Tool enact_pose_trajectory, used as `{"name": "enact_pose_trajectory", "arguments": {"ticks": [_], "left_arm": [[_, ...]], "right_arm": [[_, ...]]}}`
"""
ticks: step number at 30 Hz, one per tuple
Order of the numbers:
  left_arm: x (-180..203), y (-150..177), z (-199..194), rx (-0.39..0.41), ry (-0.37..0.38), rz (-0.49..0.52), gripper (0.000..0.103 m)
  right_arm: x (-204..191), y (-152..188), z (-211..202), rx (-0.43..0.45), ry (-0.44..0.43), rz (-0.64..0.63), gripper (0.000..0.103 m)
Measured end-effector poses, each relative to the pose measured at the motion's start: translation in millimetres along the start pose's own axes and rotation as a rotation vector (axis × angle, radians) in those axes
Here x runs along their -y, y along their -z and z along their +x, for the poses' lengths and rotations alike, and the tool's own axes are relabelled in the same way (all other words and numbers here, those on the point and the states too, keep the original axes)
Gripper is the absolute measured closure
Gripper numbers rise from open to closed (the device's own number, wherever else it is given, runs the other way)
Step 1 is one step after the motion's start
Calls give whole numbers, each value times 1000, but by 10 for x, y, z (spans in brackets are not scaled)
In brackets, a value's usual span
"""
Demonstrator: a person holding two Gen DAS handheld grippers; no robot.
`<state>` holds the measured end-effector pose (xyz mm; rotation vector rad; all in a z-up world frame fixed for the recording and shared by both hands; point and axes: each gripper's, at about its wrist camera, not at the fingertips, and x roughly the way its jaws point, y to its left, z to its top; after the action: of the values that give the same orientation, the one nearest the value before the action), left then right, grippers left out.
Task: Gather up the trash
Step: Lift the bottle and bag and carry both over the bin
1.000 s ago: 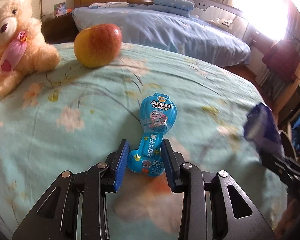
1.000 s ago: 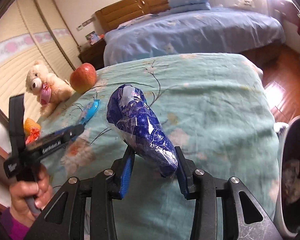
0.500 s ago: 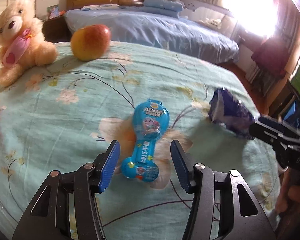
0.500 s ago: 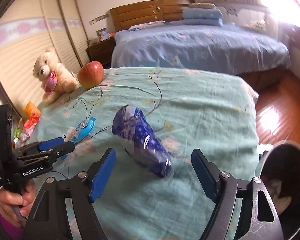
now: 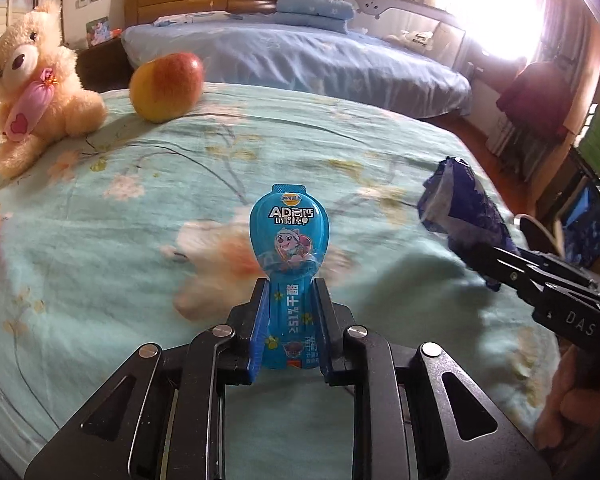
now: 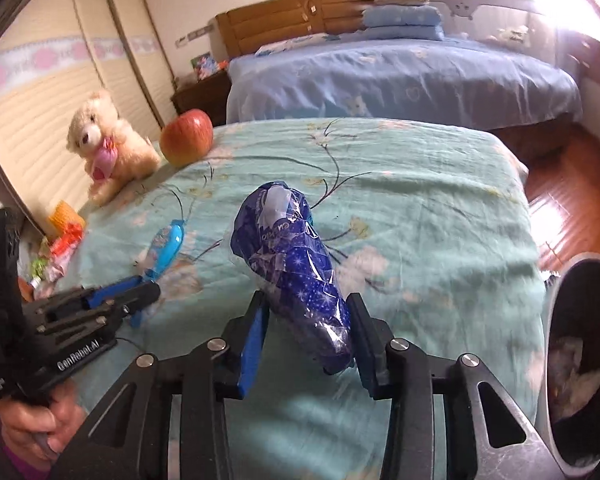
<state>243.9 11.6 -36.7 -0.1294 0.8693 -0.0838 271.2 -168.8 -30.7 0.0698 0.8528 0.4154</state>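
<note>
Left gripper (image 5: 290, 312): you are clamping the blue cheese-stick wrapper (image 5: 289, 248) by its stem, jaws just closed, over the bed (image 5: 100, 240) middle | right gripper (image 6: 306, 330): you are pinching the dark blue foil bag (image 6: 296, 272), jaws just closed, near the bed's right edge beside the bin (image 6: 556, 340).

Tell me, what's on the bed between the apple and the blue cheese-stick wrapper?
Nothing: between the apple and the wrapper, the left wrist view shows only bare bedspread.
</note>
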Motion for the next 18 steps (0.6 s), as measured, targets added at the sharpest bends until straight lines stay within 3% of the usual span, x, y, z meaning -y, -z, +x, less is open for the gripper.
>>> {"name": "enact_pose_trajectory", "arguments": {"ticks": [11,18], "left_arm": [[572,137,-236,19,53,110,84],[814,192,-313,24,77,164,84]], "right_arm": [[176,267,-505,74,11,136,64],[197,319,-748,118,46,151,64]]}}
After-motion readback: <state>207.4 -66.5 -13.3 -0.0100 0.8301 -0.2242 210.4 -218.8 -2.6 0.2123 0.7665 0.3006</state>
